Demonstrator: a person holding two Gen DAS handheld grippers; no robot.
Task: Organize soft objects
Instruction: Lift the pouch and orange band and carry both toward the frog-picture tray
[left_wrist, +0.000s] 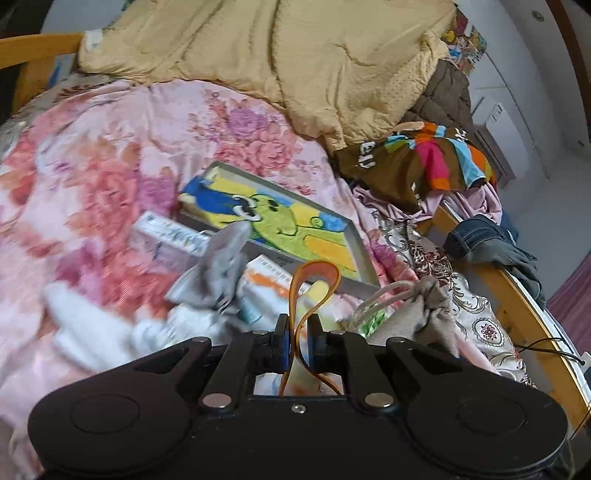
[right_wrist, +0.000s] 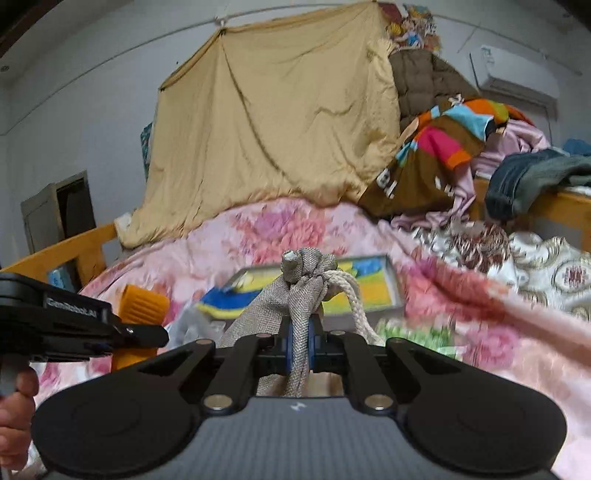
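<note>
In the left wrist view my left gripper (left_wrist: 298, 321) is shut on an orange strap (left_wrist: 316, 275) that loops up between its fingers. A blurred grey cloth (left_wrist: 218, 266) lies just beyond, over small cartons (left_wrist: 170, 232). To the right sits a grey woven drawstring bag (left_wrist: 428, 314) with a white rope (left_wrist: 384, 295). In the right wrist view my right gripper (right_wrist: 299, 325) is shut on the gathered neck of that grey bag (right_wrist: 295, 291), and the rope (right_wrist: 351, 299) hangs to its right. The left gripper (right_wrist: 159, 336) shows at the left edge with an orange ribbed piece (right_wrist: 144, 302) behind it.
A shallow box with a cartoon towel (left_wrist: 288, 225) lies on the pink floral bedspread (left_wrist: 92, 166). A tan quilt (left_wrist: 295, 55) fills the back. A striped garment (left_wrist: 424, 158), jeans (left_wrist: 491, 243) and the wooden bed rail (left_wrist: 517, 306) are at the right. A hand (right_wrist: 14, 398) shows lower left.
</note>
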